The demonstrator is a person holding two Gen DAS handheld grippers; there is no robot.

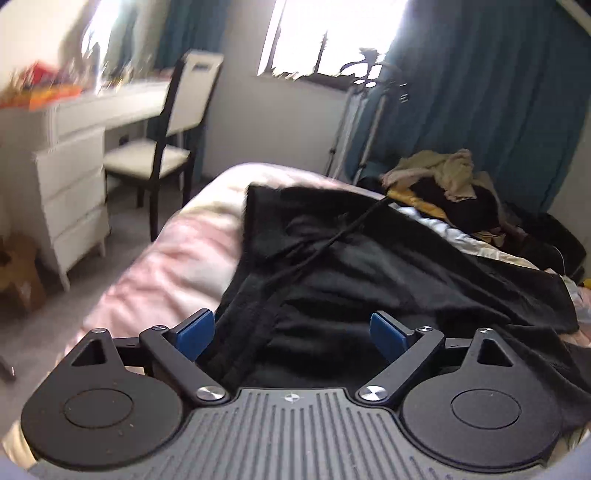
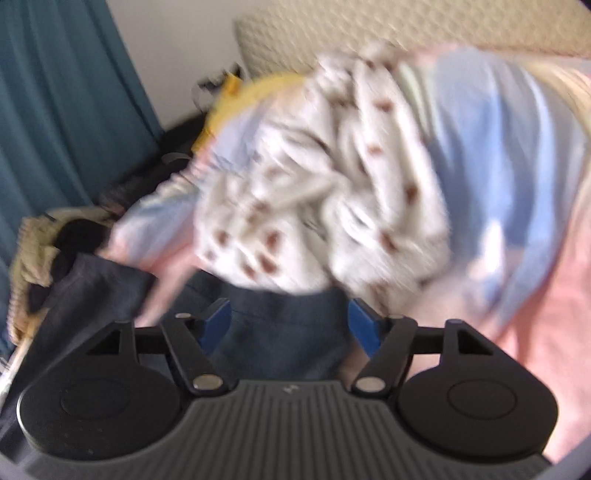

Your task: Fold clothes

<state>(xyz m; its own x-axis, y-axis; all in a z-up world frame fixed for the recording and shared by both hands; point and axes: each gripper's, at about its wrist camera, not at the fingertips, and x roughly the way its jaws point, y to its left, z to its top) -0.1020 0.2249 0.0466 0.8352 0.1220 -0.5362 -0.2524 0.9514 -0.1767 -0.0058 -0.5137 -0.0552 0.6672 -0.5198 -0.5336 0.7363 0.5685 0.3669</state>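
While both grippers' fingers (image 1: 195, 334) stand released, one black garment (image 1: 369, 266) lies across one bed (image 1: 155, 273)

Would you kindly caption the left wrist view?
Open left gripper above a black garment spread on the pink bed.

White desk (image 1: 122, 105) w/ drawers (image 1: 70, 199) by far wall; chair (image 1: 173, 125) tucked at its right end. Teal curtains (image 1: 491, 103) flank bright window (image 1: 332, 33). Cardboard box (image 1: 20, 273) on floor.
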